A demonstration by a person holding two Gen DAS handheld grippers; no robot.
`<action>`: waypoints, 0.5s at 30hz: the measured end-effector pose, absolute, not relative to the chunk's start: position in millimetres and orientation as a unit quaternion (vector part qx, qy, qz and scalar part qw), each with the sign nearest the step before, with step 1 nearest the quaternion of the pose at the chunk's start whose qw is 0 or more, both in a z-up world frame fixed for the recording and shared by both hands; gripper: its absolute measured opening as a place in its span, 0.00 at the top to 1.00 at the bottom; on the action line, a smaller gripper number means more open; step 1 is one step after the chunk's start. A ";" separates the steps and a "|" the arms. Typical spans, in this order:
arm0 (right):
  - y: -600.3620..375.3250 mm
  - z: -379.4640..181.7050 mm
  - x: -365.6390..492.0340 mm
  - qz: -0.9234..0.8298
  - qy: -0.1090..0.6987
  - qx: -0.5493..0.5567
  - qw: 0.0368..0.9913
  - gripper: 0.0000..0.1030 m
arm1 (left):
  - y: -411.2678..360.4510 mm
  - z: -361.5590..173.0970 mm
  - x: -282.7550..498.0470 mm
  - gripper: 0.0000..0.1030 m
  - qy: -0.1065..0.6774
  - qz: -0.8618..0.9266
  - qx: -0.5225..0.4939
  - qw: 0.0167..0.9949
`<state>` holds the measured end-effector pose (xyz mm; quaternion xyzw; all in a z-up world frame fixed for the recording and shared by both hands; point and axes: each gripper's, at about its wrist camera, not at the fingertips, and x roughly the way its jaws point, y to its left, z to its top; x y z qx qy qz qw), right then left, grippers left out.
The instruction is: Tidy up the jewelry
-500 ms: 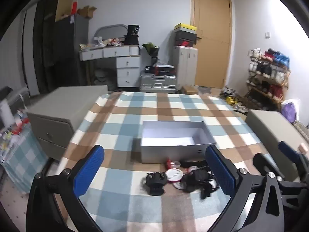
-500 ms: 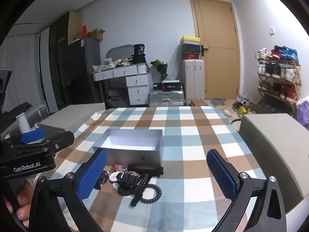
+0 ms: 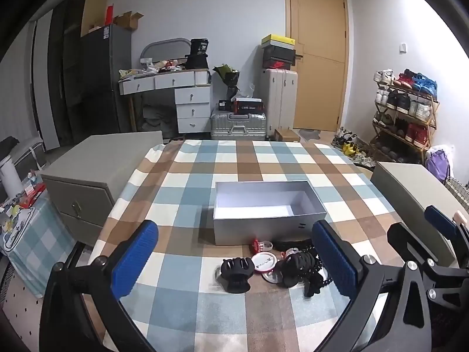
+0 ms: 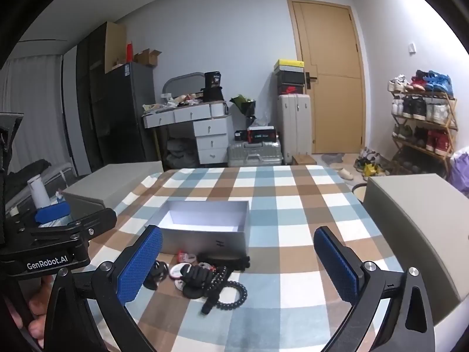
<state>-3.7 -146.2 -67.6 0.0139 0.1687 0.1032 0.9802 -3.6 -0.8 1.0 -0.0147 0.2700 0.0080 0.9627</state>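
An open grey box (image 3: 268,228) (image 4: 205,239) stands empty on the checked tablecloth (image 3: 193,176). In front of it lies a pile of accessories: a black claw clip (image 3: 236,271), round pin badges (image 3: 263,262), a small red item (image 3: 258,245), black hair ties (image 3: 299,267) (image 4: 195,277), a black bead bracelet (image 4: 233,293). My left gripper (image 3: 234,259) is open and empty, held above the pile. My right gripper (image 4: 239,264) is open and empty, above the table to the right of the pile. The left gripper also shows in the right wrist view (image 4: 52,243).
Grey cabinets stand at the table's left (image 3: 96,164) and right (image 4: 416,214). Beyond the table are a white drawer desk (image 3: 187,99), suitcases (image 3: 239,124), a door (image 3: 318,58) and a shoe rack (image 3: 407,114).
Both grippers have barely shifted; the view is nearly the same. Nothing on the table has moved.
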 end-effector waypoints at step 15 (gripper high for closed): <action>-143.3 -66.1 -6.1 0.108 0.164 0.010 0.980 0.00 | -1.1 -0.1 -5.1 0.01 0.271 0.008 -0.012 0.963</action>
